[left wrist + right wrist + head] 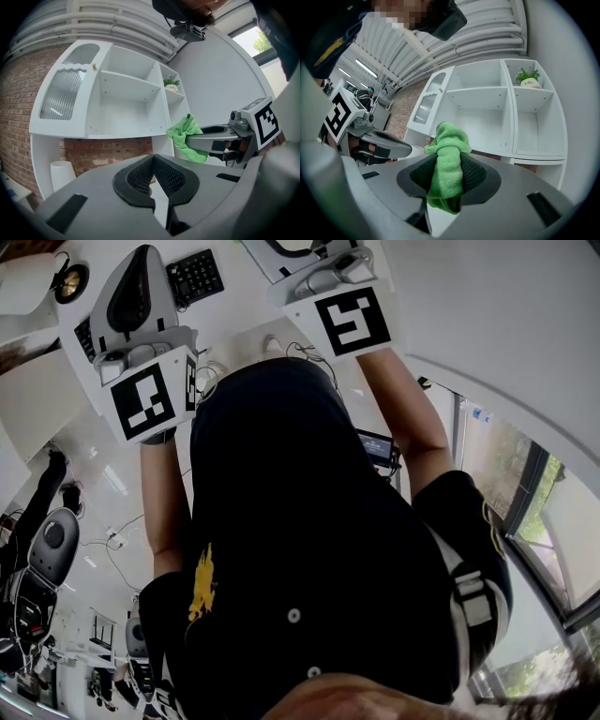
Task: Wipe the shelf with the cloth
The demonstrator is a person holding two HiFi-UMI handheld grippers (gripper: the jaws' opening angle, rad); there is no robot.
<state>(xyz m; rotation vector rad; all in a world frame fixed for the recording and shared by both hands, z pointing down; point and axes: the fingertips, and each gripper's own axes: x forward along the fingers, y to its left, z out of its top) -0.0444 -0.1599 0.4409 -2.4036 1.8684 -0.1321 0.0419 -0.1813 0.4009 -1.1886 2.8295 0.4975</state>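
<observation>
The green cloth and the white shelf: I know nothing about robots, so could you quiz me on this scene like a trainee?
1. Which gripper holds the green cloth?
2. True or false: the cloth is touching the white shelf.
3. The small potted plant stands in the shelf's: A) upper right compartment, B) lower left compartment, C) glass-fronted cupboard.
Key: 1. the right gripper; 2. false; 3. A.

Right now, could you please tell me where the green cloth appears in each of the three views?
Head view: not in it.
Left gripper view: the green cloth is right of centre, held in the right gripper's jaws, by the right edge of the white shelf unit.
Right gripper view: the green cloth is at centre, clamped in that gripper's own jaws.
Shared landmark: the potted plant in the shelf's upper right compartment.
</observation>
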